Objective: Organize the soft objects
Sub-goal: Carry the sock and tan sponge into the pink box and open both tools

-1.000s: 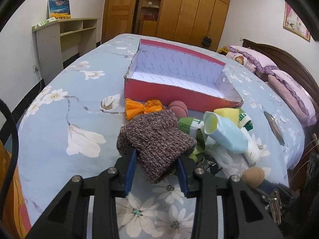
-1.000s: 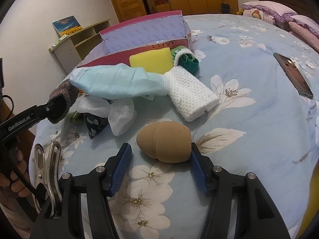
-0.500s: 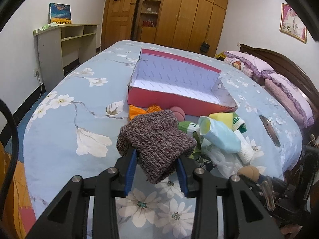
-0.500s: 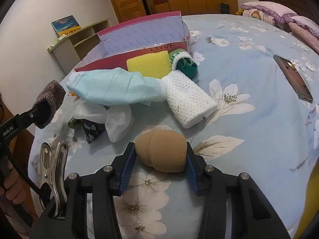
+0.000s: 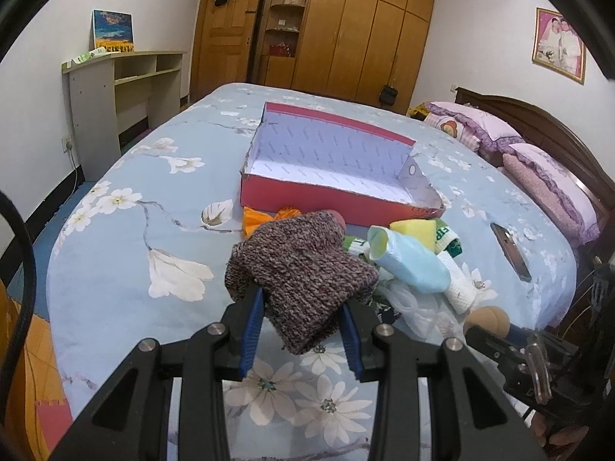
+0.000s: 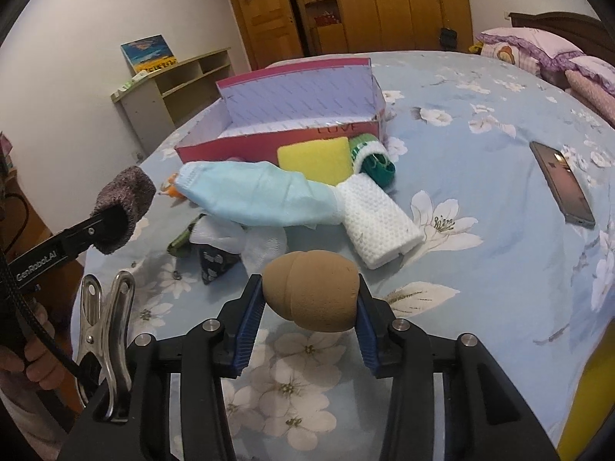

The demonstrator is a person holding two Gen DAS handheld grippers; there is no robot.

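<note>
Both hands are loaded, so the step in hand is the carry to the box (image 5: 338,196), the red-sided, open box lying on the bed (image 5: 127,253).

The left gripper (image 5: 301,320) has its fingers clamped on a brown knitted piece (image 5: 300,272), which hangs clear of the bed, in front of the box's near wall. The right gripper (image 6: 309,303) has its fingers pressed on both sides of a tan egg-shaped sponge (image 6: 311,290), lifted off the bed, in front of the box and further from it than the pile.

The box looks empty. Just before its near wall lie the rest: a yellow sponge (image 6: 315,159), a green and white sock (image 6: 374,157), a light blue sleeve (image 6: 257,196), a white knitted roll (image 6: 376,223) and something orange (image 5: 265,217).

Next, I judge, each hand must travel forward over the pile and above the near wall, then part its fingers so the piece drops inside. The knitted piece droops low, so it needs height to clear the wall.
</note>
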